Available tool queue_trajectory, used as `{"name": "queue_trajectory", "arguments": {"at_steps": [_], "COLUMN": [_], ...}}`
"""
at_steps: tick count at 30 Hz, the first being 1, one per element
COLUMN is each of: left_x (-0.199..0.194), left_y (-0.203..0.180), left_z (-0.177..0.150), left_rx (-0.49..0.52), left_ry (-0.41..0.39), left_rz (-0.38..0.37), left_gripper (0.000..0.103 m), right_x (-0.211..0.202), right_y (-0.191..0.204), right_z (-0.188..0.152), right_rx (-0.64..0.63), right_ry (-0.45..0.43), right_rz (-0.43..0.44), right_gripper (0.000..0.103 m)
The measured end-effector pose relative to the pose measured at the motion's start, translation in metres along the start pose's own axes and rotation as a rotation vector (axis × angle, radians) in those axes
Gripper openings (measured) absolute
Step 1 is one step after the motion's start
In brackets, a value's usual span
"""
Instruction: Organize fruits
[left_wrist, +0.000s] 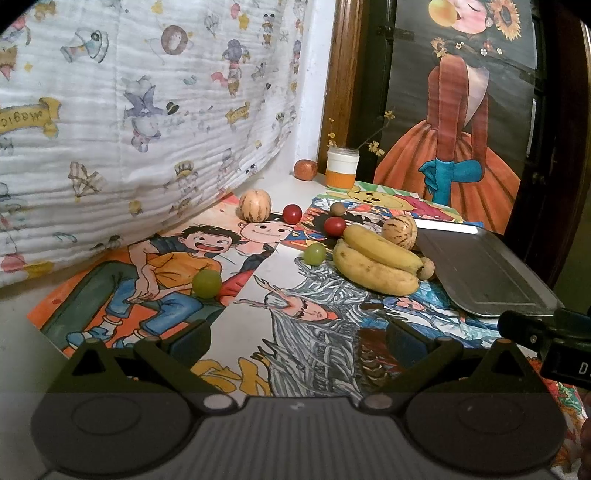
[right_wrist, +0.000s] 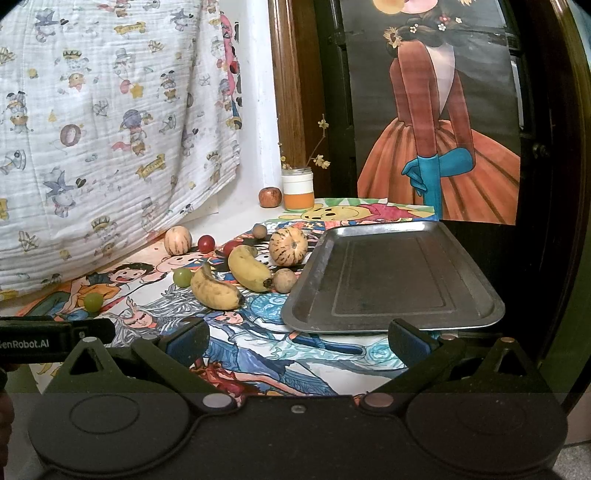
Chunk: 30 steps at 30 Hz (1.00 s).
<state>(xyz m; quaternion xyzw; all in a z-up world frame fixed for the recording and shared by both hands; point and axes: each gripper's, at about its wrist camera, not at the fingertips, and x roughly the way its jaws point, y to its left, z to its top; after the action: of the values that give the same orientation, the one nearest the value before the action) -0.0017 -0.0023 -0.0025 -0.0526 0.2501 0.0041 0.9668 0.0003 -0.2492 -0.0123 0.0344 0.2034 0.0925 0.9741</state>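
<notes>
Both grippers, left gripper (left_wrist: 297, 341) and right gripper (right_wrist: 299, 341), gape wide, holding nothing. Bananas (right_wrist: 236, 282) and scattered fruit lie mid-frame, left of the bare tray (right_wrist: 391, 277). Sorting seems unstarted; next, grasp one fruit.

Bananas (right_wrist: 236, 278) yellow with brown speckles, ahead of the left finger. Melons (right_wrist: 288, 246) cream with dark purple stripes. Grapes (left_wrist: 207, 283) pale green, cherry tomatoes (left_wrist: 334, 226) red, longans (right_wrist: 284, 280) tan-brown. Tray (right_wrist: 391, 280) dull grey metal, ahead between the fingers. Jar (right_wrist: 297, 189) white over orange. Cloth (right_wrist: 110, 129) white with cartoon print. Finger pads (right_wrist: 188, 341) blue.
</notes>
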Motion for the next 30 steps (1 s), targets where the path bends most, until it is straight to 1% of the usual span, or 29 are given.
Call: {"name": "queue_trajectory", "arguments": {"at_steps": [30], "left_x": [0.0004], "left_y": [0.0031], "left_z": [-0.0002], "left_rx": [-0.01], "left_ry": [0.007], "left_rz": [-0.01], "left_gripper": [0.103], "right_x": [0.0011], "right_y": [0.0001], "right_z": [-0.0007], "right_rx": [0.0], "right_ry": [-0.001], "right_rz": [0.005], "right_gripper": [0.103]}}
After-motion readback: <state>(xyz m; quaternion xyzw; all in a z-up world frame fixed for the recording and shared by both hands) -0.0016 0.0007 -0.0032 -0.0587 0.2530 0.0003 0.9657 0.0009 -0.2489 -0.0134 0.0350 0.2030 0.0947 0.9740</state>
